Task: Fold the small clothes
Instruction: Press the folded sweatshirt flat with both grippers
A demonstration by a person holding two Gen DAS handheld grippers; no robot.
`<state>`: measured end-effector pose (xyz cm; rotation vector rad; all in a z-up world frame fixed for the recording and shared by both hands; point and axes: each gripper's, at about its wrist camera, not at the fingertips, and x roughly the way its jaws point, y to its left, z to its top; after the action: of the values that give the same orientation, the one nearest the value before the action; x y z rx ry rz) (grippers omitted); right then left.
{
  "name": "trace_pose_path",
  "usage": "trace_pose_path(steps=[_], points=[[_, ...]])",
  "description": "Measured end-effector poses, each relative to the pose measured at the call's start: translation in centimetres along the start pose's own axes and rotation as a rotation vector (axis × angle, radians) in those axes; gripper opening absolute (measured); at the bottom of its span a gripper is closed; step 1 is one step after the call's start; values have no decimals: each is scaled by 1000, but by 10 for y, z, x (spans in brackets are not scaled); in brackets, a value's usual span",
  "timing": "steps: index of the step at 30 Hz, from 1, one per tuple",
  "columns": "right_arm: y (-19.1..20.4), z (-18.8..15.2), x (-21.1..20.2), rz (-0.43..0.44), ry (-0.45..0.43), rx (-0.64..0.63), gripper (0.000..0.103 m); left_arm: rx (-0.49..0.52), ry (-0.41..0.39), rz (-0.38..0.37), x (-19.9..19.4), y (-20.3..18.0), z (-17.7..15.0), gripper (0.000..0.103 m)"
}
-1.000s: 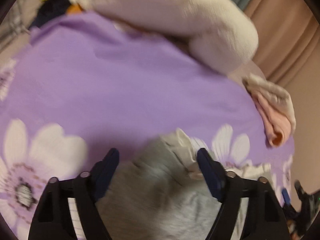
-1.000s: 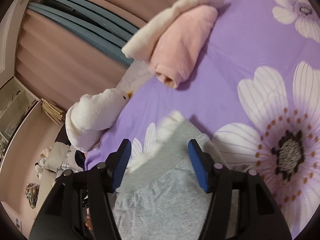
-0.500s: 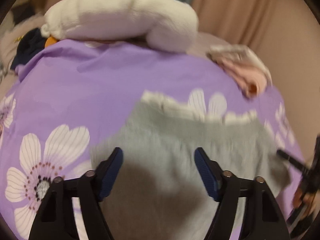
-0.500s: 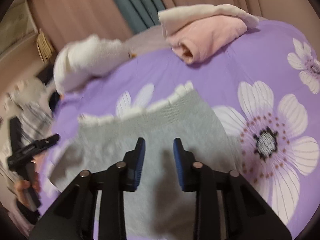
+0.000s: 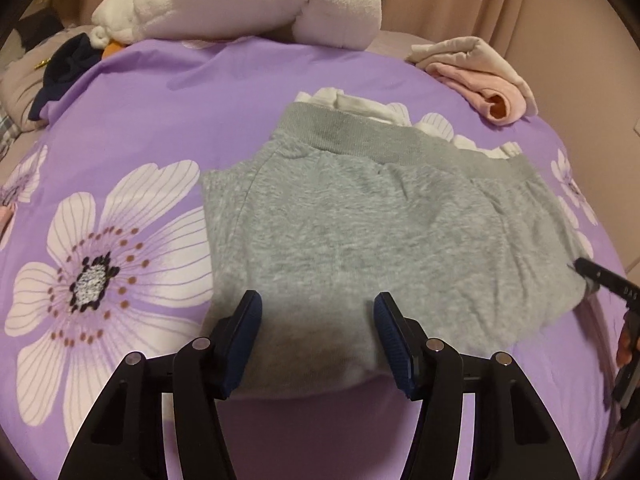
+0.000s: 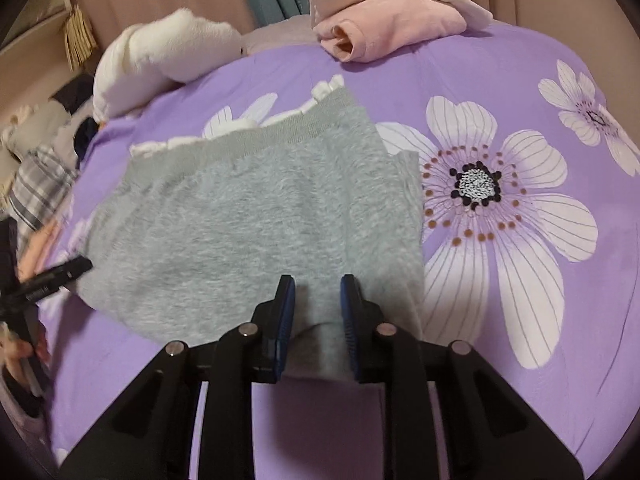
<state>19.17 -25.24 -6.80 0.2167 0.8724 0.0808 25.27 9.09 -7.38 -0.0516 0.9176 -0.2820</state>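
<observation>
The gray shorts (image 5: 384, 236) lie flat on the purple flower sheet (image 5: 160, 120), with the stretchy waistband at the far side. They look soft and fuzzy. A white frilly edge (image 5: 348, 102) peeks out behind the waistband.

My left gripper (image 5: 318, 340) has its blue pads wide apart over the near edge of the shorts, and I hold nothing with it. My right gripper (image 6: 318, 320) is over the near right corner of the shorts. Its pads are close together with a narrow gap and gray cloth showing in it. I cannot tell if it pinches the cloth.

Farther back, a folded pink and cream cloth (image 6: 384, 28) sits on the sheet. A big fluffy white plush toy (image 5: 240, 0) lies at the far edge.
</observation>
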Motion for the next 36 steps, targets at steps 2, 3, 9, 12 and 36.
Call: trace_pose_path(steps=[2,3,9,12,36], points=[[4,6,-7,-3,-30,-12,29,-4,-11,-7,-5,-1,0,59],[6,14,-9,5,-55,-13,32,-11,-15,-15,-6,0,0,59],[21,83,31,65,-79,29,32,-52,-20,-95,-3,-6,31,59],[12,115,70,67,-13,133,32,-21,-32,-78,5,-13,53,59],[9,44,18,25,-62,7,29,7,7,76,66,-36,102,59]])
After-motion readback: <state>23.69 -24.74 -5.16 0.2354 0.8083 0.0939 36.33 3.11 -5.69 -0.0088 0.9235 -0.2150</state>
